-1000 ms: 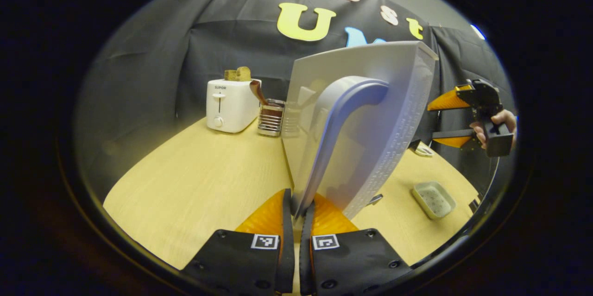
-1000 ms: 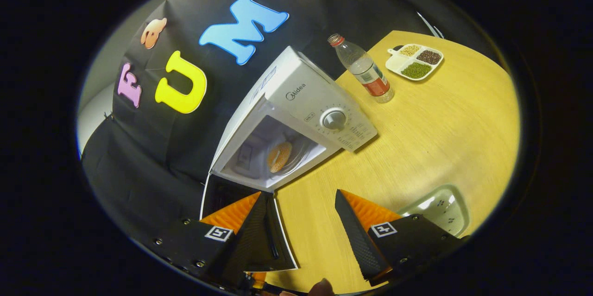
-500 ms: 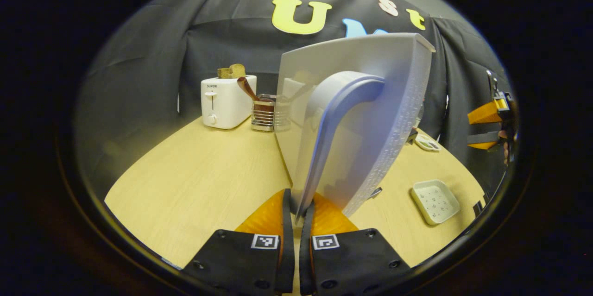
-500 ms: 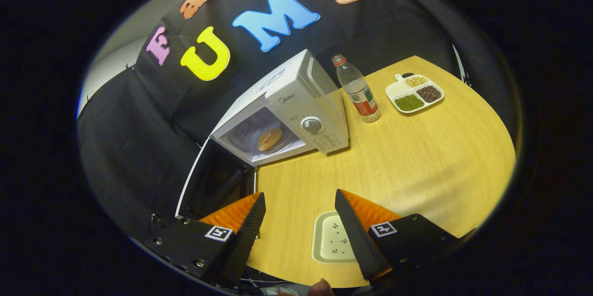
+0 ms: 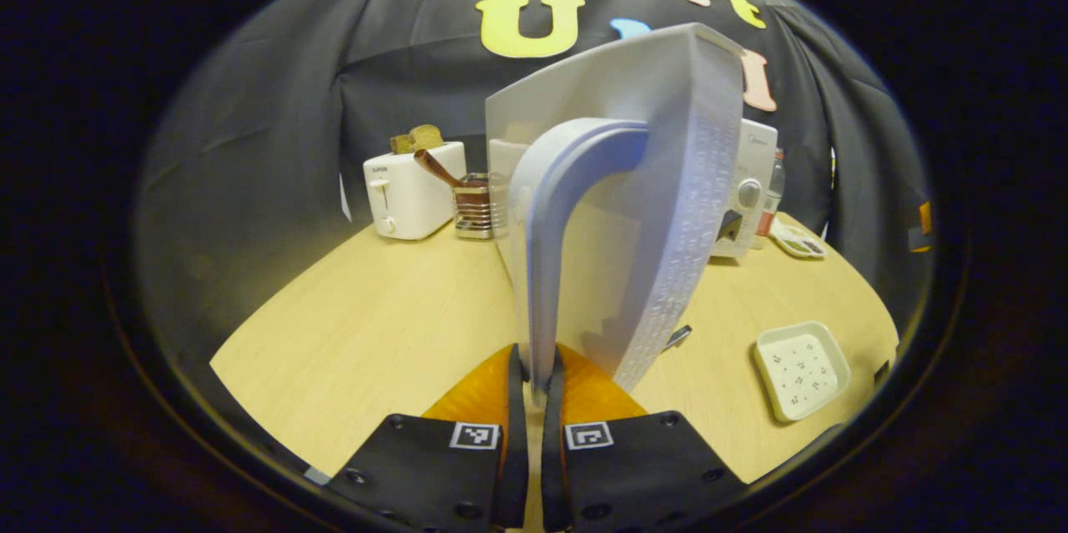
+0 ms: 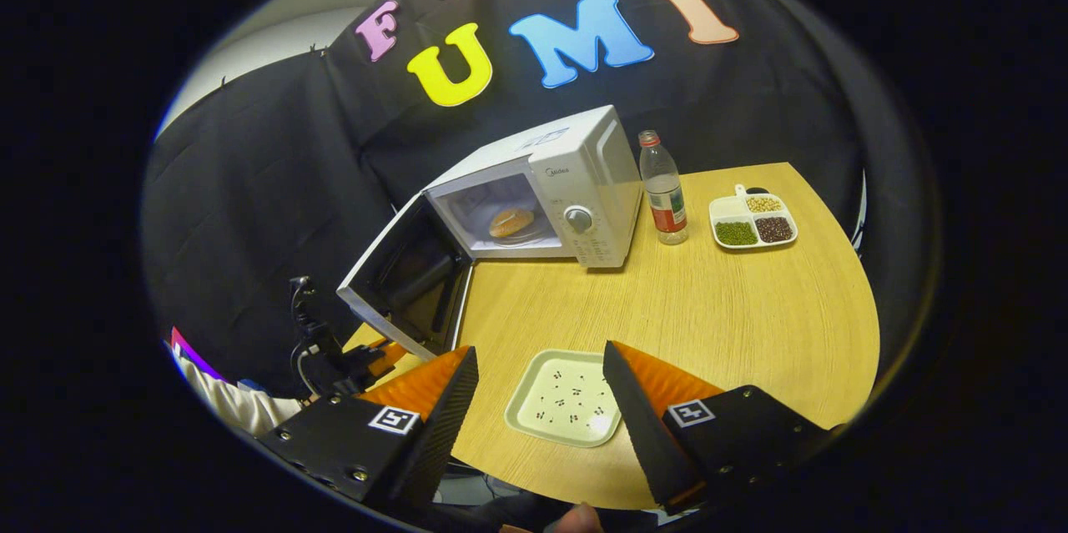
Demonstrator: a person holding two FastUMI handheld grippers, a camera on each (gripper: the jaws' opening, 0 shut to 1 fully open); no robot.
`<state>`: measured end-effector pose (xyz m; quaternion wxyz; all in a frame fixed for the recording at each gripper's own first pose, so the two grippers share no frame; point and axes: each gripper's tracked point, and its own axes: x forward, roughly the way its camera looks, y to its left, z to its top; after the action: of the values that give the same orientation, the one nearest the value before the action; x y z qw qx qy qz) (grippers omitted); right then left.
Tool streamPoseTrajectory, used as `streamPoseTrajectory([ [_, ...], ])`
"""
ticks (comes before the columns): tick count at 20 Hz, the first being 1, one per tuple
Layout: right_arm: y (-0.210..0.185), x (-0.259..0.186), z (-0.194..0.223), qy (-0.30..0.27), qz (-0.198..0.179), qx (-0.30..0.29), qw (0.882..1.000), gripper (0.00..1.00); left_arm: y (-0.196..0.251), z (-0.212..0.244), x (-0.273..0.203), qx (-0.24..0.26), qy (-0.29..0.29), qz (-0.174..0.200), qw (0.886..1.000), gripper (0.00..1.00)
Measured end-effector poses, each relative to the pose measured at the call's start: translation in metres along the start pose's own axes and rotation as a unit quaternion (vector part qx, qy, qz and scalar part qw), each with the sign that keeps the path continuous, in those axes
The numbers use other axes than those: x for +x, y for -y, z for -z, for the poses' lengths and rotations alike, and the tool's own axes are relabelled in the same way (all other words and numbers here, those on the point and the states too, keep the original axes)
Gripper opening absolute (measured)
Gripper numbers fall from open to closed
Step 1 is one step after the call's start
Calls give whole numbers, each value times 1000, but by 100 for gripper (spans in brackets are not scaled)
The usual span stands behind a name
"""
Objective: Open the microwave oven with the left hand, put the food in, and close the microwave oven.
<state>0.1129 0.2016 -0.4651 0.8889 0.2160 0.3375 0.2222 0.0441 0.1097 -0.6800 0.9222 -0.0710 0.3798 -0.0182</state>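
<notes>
Wooden tabletop (image 6: 734, 324) ran out ahead of both claws. Left gripper (image 5: 534, 366) was clamped tight on the door handle (image 5: 555, 216) of the microwave oven (image 6: 576, 183), the door (image 6: 405, 274) swung wide. Food (image 6: 511, 222) sat inside on the turntable, well beyond the right gripper (image 6: 541, 387), fingers spread, hovering above an empty tray (image 6: 567, 399).

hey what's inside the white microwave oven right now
Inside the white microwave oven, whose door stands open, a round golden-brown bread roll lies on the glass turntable plate. The cavity's near left corner is hidden behind the door frame.
</notes>
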Motion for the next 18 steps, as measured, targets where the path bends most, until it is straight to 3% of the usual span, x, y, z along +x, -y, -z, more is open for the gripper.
streamPoseTrajectory([
  [1, 2, -4, 1, -2, 3, -19, 1000, 93, 8, 1, 2, -6, -3, 8, 1000, 14],
  [4, 2, -16, 2, 0, 6, -36, 999, 93, 38, 2, 10, -9, -46, 57, 997, 27],
  [5, 2, -17, 3, -1, 7, -32, 999, 93, 46, 2, 10, 2, -56, 66, 996, 24],
  [6, 0, -18, 5, -4, 7, -30, 1000, 92, 55, -2, 12, 19, -55, 71, 996, 30],
  [8, -2, -15, 4, -9, 12, -26, 1000, 92, 68, -8, 15, 49, -52, 74, 995, 34],
  [13, -14, -5, 3, -15, 25, -1, 1000, 93, 83, -15, 16, 86, -60, 71, 992, 33],
  [16, -24, 8, 6, -23, 34, 8, 999, 93, 107, -31, 4, 141, -46, 96, 984, 40],
  [18, -31, 13, 6, -24, 36, 17, 999, 93, 124, -51, -10, 179, -16, 123, 976, 39],
])
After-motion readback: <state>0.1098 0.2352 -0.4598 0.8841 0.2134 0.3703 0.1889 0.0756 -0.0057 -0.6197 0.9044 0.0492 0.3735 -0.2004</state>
